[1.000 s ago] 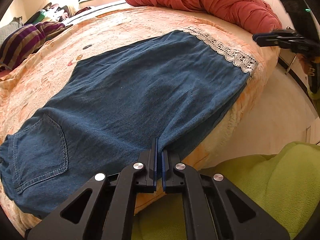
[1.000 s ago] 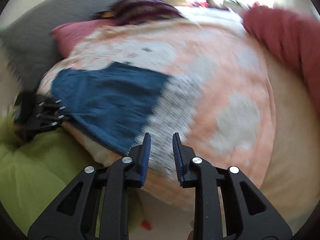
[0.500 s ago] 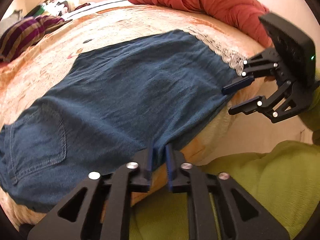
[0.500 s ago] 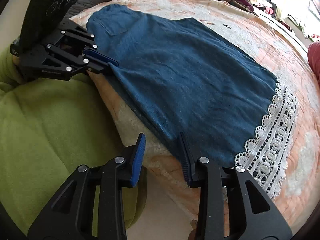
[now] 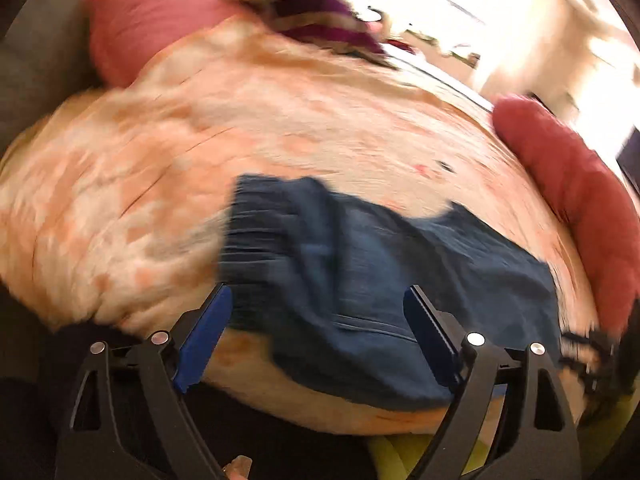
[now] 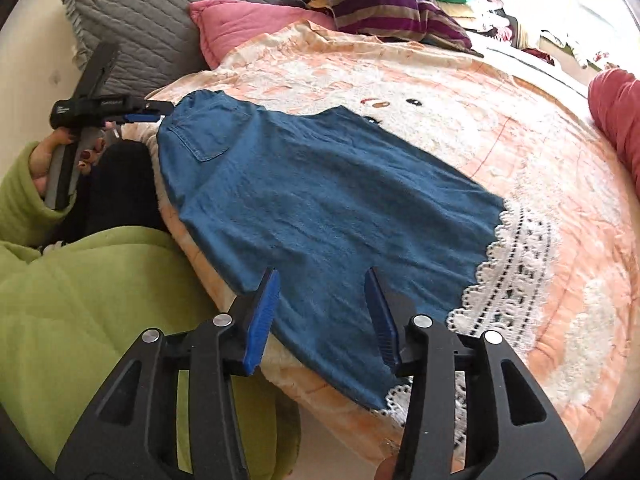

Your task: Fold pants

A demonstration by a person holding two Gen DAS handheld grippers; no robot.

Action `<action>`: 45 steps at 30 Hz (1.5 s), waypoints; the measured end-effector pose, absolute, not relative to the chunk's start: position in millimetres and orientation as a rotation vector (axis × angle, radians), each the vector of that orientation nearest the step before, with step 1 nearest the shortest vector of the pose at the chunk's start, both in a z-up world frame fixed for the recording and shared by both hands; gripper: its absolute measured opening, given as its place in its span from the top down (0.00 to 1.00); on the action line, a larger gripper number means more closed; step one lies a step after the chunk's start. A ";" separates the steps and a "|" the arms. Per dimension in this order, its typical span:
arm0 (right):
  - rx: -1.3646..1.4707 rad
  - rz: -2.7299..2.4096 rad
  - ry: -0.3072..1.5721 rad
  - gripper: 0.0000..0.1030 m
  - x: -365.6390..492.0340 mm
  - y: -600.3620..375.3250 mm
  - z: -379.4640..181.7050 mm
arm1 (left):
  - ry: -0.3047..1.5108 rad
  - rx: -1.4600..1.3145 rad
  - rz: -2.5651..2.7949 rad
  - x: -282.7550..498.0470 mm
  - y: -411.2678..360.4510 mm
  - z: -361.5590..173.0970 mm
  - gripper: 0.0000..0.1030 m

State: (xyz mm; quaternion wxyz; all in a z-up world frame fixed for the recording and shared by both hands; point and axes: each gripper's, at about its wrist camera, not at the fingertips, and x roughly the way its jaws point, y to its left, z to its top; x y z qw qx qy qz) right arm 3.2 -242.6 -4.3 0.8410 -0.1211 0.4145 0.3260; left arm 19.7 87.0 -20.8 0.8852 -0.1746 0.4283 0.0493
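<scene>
Both jaw pairs stand apart, empty. The denim pants [image 6: 320, 200] are gripped by the right gripper [image 6: 322, 312] near the lace hem [image 6: 516, 256], by the left gripper [image 5: 316, 340] at the waistband [image 5: 256, 232], then folded evenly

Bare bedspread [image 6: 460, 128] beyond pants [image 6: 320, 200]

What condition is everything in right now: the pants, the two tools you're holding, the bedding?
Pants: spread flat on the bed, already folded leg on leg, lace hem at one end, nobody gripping them.
Left hand-held gripper: open, near the waist end.
Right hand-held gripper: open, over the near edge by the lace hem.
Bedspread: laid out, lightly wrinkled.
Pink pillow: propped at the head of the bed.
</scene>
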 end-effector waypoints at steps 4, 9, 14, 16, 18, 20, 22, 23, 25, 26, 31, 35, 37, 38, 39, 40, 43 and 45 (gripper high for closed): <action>-0.249 0.667 0.897 0.58 1.6 -239.3 -9.4 | 0.929 -0.385 0.122 31.7 91.0 -40.0 0.26; -0.247 0.634 0.963 0.55 5.9 -246.0 -22.1 | 0.915 -0.356 0.123 24.6 93.3 -37.9 0.57; -0.236 0.617 1.004 0.55 6.0 -251.2 -32.4 | 0.916 -0.333 0.133 14.0 106.5 -38.5 0.58; -0.234 0.614 1.013 0.55 5.3 -252.2 -36.5 | 0.931 -0.342 0.136 17.8 108.4 -43.7 0.54; -0.247 0.615 1.011 0.54 3.4 -251.3 -36.6 | 0.929 -0.362 0.137 17.0 110.7 -43.4 0.54; -0.248 0.626 1.003 0.52 2.1 -252.4 -32.7 | 0.890 -0.322 0.140 11.7 104.6 -28.4 0.51; -0.216 0.642 0.966 0.52 2.1 -254.1 -22.9 | 0.831 -0.235 0.146 4.1 92.1 -5.9 0.50; -0.195 0.656 0.941 0.52 2.2 -255.5 -16.7 | 0.796 -0.195 0.140 0.7 83.9 6.7 0.50; -0.190 0.673 0.916 0.52 2.4 -252.9 -11.4 | 0.747 -0.141 0.102 -0.3 63.3 26.6 0.46; -0.196 0.677 0.916 0.52 3.0 -251.0 -11.7 | 0.740 -0.123 0.078 2.3 54.0 30.4 0.42; -0.207 0.672 0.996 0.52 7.0 -242.2 -33.2 | 0.827 -0.044 -0.063 28.7 -1.6 13.1 0.36; -0.198 0.680 1.013 0.48 3.1 -243.4 -38.8 | 0.994 -0.024 -0.066 48.9 -8.6 -38.0 0.35; -0.181 0.700 0.997 0.48 1.5 -247.5 -29.5 | 1.047 -0.042 -0.065 51.4 -4.4 -60.7 0.35; -0.172 0.696 0.978 0.48 1.5 -251.3 -23.8 | 1.039 -0.037 -0.066 49.7 -4.5 -59.7 0.35; -0.153 0.671 0.937 0.48 4.2 -260.7 -12.6 | 1.034 -0.026 -0.068 49.0 -6.3 -54.7 0.34; -0.132 0.648 0.914 0.48 8.1 -268.4 -5.2 | 1.014 -0.032 -0.084 48.7 -7.5 -46.2 0.32; -0.021 0.508 0.856 0.48 34.3 -309.4 16.6 | 0.956 -0.027 -0.122 56.3 -15.0 -22.7 0.32; 0.044 0.415 0.858 0.48 56.0 -337.4 21.3 | 0.946 0.002 -0.136 67.1 -22.8 -12.8 0.32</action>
